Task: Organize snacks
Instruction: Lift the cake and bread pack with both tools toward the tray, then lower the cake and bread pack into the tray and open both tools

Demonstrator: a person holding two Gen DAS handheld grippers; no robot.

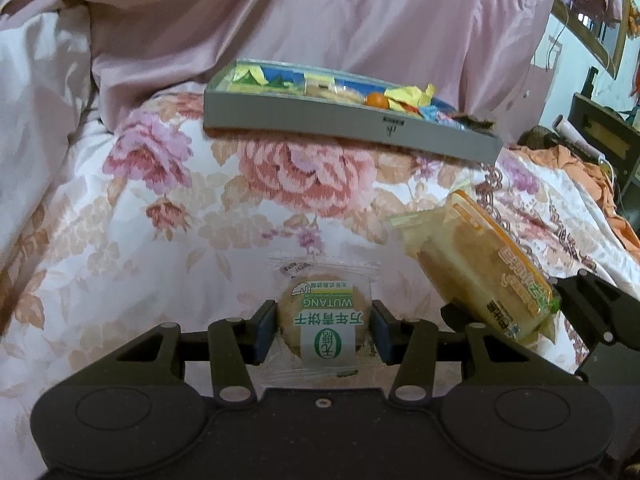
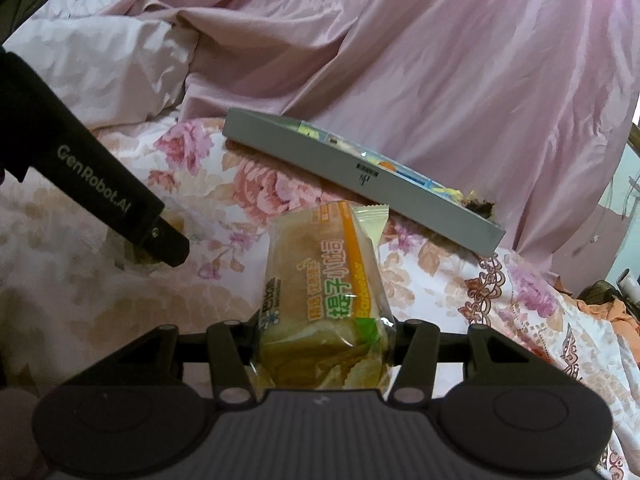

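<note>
Left gripper (image 1: 324, 330): matte black linkage, silver rivets, blue pads (image 1: 266, 330). "GenRobot.AI" in white at 9 o'clock, right view.

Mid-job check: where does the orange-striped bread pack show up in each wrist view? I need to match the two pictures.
Left wrist view: the bread pack sits at lower right, tilted, held by the right gripper.
Right wrist view: it fills the lower centre, clamped between that gripper's own fingers.
Shared landmark: the grey snack tray on the floral bedspread, beyond the pack in both.
</note>
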